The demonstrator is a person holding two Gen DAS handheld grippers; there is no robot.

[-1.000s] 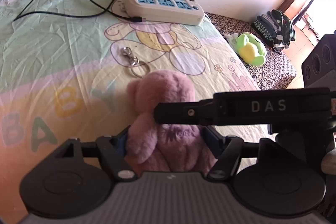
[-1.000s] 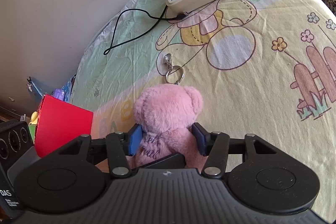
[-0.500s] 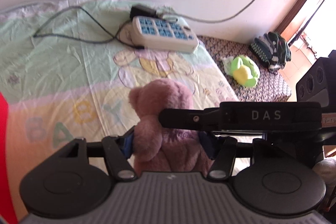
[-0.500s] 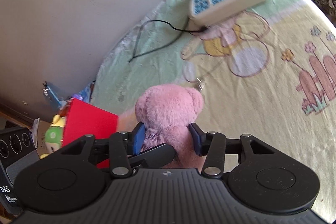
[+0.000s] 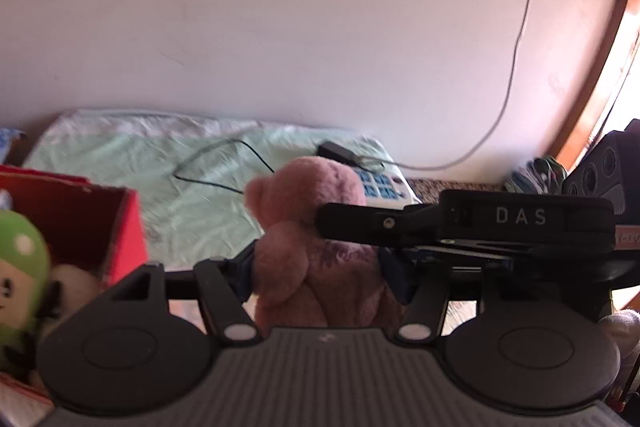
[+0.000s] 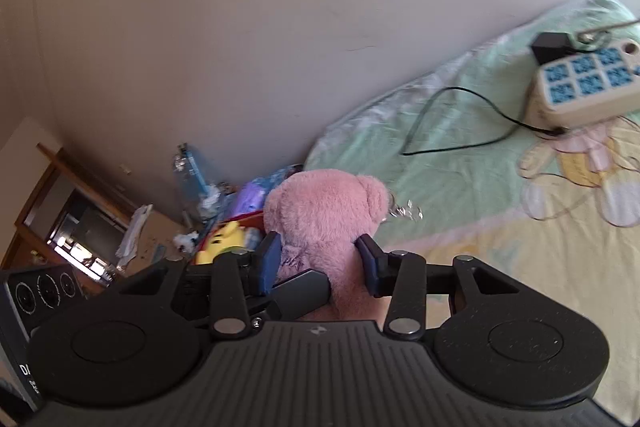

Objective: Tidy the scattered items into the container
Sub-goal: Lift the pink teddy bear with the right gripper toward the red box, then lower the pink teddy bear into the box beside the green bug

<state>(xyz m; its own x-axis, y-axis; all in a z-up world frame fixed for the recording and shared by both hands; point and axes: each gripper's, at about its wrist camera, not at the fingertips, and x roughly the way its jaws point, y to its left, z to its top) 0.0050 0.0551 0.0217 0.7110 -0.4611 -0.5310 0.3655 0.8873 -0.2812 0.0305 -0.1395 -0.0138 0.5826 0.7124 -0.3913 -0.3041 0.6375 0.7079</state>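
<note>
A pink teddy bear [image 5: 304, 195] hangs in the air above the bed, gripped from two sides. My left gripper [image 5: 320, 275] is shut on its body, blue pads sunk into the fur. My right gripper [image 6: 320, 259] also has the bear [image 6: 324, 207] between its pads, which press on it, and its jaws are closing further. One right finger [image 5: 360, 223] crosses in front of the bear in the left wrist view. The red box [image 5: 120, 227] stands at lower left with a green plush [image 5: 20, 267] inside. A key ring [image 6: 404, 213] dangles by the bear's ear.
A cream power strip [image 6: 584, 87] with a black adapter and a black cable [image 6: 460, 143] lies on the bed sheet [image 6: 520, 267] near the wall. A yellow plush [image 6: 224, 239] shows in the box below the bear. Clutter and a water bottle [image 6: 192, 171] stand on the floor beside the bed.
Both grippers have lifted the bear off the sheet and carried it left toward the red box. The views have tilted up to the wall, and the box with its plush toys has come into sight.
</note>
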